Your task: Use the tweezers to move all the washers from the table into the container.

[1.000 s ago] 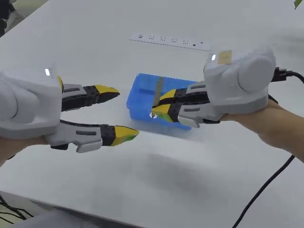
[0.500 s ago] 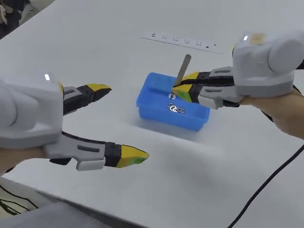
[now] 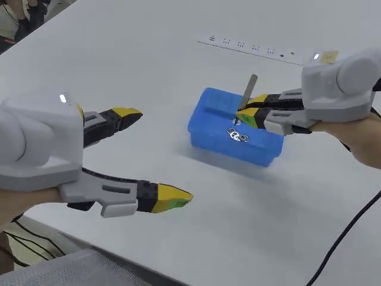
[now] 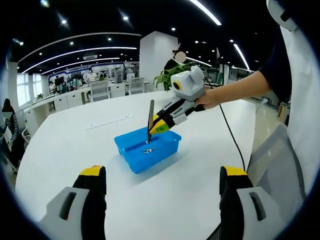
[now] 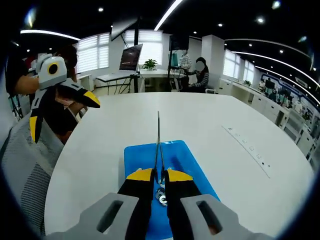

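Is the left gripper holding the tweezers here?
No: the left gripper is wide open with nothing between its jaws, while the tweezers sit clamped in the right gripper over the blue container.

Counts: 1 container (image 3: 229, 150), 1 tweezers (image 3: 251, 88), 2 grippers: left gripper (image 3: 165, 155), right gripper (image 3: 244, 117). Washers (image 3: 238, 136): small cluster, exact count unclear. 1 power strip (image 3: 256, 49) far, 1 cable (image 3: 342, 238) right.

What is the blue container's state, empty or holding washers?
Holding washers: a few lie inside the blue container, beneath the tweezers in the right claw.
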Action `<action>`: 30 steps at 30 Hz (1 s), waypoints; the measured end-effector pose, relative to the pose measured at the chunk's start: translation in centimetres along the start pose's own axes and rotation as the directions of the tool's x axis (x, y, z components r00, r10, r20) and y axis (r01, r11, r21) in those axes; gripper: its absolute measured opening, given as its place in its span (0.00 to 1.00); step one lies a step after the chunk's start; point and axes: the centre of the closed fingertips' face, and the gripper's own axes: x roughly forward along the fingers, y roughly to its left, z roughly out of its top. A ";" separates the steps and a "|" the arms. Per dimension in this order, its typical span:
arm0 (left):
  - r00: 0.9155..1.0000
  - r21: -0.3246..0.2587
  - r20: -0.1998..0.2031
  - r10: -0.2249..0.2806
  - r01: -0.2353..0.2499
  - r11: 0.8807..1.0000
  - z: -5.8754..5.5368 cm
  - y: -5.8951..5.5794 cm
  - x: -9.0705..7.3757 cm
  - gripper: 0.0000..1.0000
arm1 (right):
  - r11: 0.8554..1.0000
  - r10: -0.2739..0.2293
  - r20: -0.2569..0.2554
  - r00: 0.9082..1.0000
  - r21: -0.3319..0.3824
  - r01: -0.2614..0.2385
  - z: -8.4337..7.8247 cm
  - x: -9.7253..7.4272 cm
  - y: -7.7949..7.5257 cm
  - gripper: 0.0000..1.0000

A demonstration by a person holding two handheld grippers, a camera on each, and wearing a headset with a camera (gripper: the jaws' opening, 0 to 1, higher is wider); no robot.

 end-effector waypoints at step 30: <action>0.999 -0.018 -0.039 -0.012 0.011 1.000 -0.7 -0.8 0.6 1.00 | 0.996 -0.013 -0.011 1.000 0.091 0.014 -2.2 0.1 -0.7 0.10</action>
